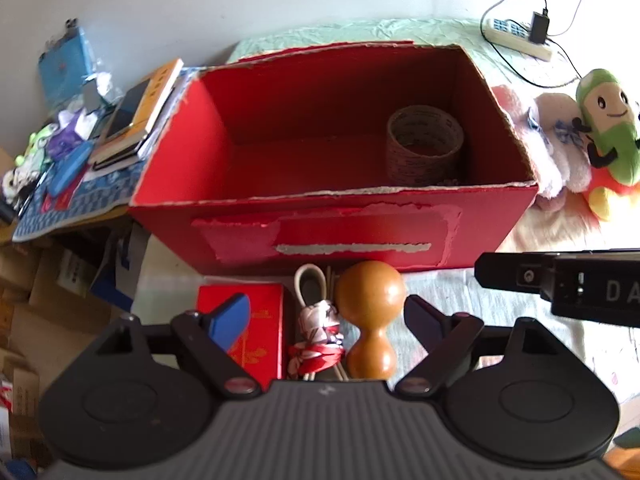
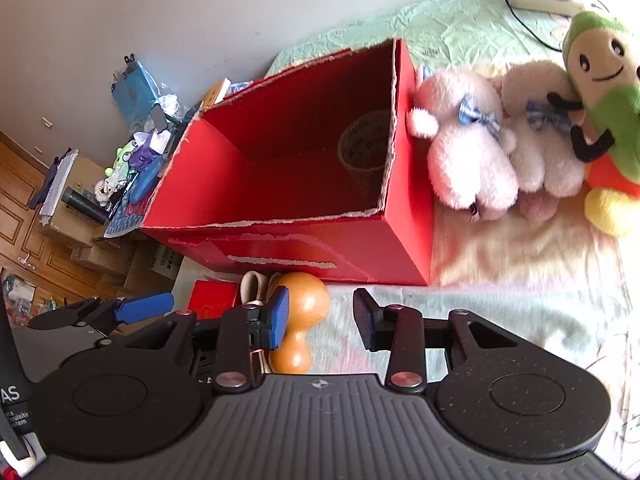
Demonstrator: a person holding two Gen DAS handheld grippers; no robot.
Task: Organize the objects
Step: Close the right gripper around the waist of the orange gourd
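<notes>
Low in the frame before the red box (image 1: 332, 216), the wooden gourd (image 1: 370, 312) looks hard, smooth and slippery, best pinched at its waist by the wide-open, empty left hand-held gripper (image 1: 326, 320).

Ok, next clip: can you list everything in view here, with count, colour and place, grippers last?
cardboard box: one, red, open, centre of bed
tape roll: one, brownish, inside box, right end
wooden gourd: one, orange-brown, before box
small box: one, red, left of gourd
cloth bundle: one, red and white, between small box and gourd
plush toys: two pale pink, one green, right of box
power strip: one, white, behind plush toys
books and clutter: several, mixed, left of box
left gripper: open, above gourd
right gripper: open, nothing between the fingers
</notes>
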